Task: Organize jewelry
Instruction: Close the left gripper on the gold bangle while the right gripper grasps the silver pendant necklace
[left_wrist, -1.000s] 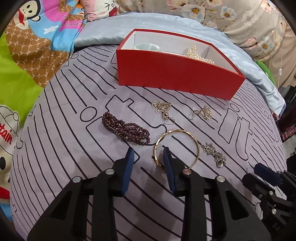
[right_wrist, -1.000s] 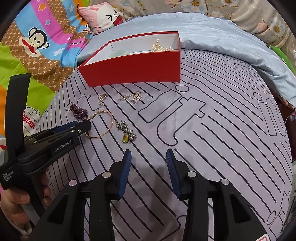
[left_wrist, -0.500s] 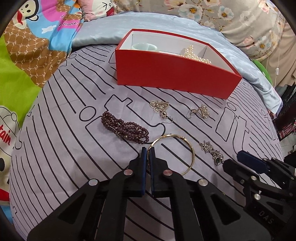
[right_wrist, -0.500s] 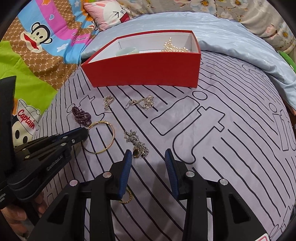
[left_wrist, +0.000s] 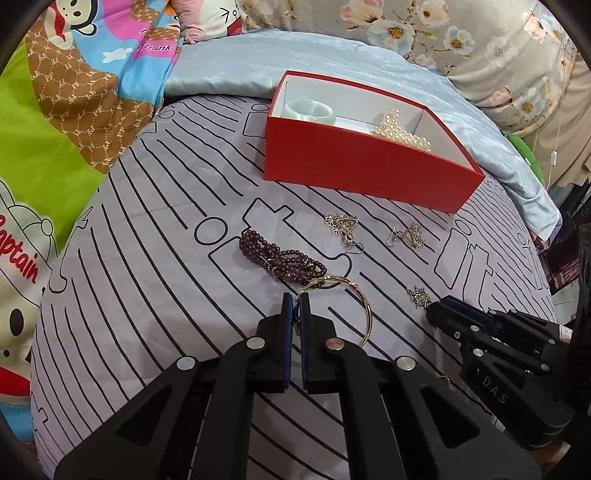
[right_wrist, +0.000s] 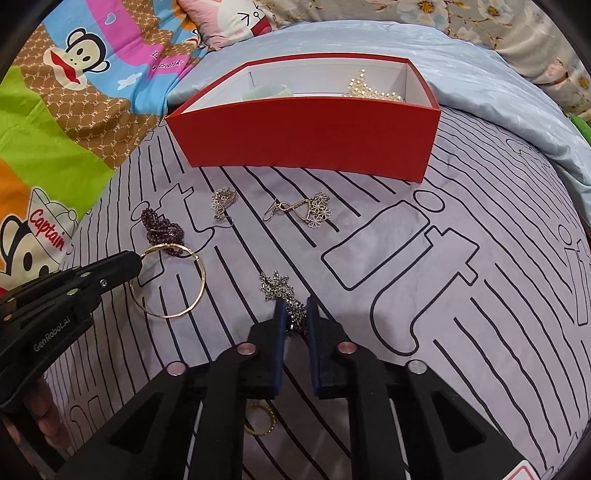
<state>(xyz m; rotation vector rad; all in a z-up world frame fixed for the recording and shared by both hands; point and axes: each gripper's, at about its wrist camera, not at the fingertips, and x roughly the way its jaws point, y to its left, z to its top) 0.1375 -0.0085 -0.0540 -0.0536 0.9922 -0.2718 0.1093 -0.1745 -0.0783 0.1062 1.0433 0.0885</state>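
Both grippers clamped on jewelry, on the bed.
Left gripper (left_wrist: 295, 301) pinches the gold bangle (left_wrist: 364, 306); right gripper (right_wrist: 295, 306), just closed, grips the silver pendant (right_wrist: 280, 286). Red box (right_wrist: 306, 144) stands behind.

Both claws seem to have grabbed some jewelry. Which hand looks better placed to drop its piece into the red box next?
Probably the left. The left gripper is shut on the gold bangle, one rigid ring. The right gripper has just closed on the silver pendant earring, which trails loosely. Both seem similarly far from the red box.
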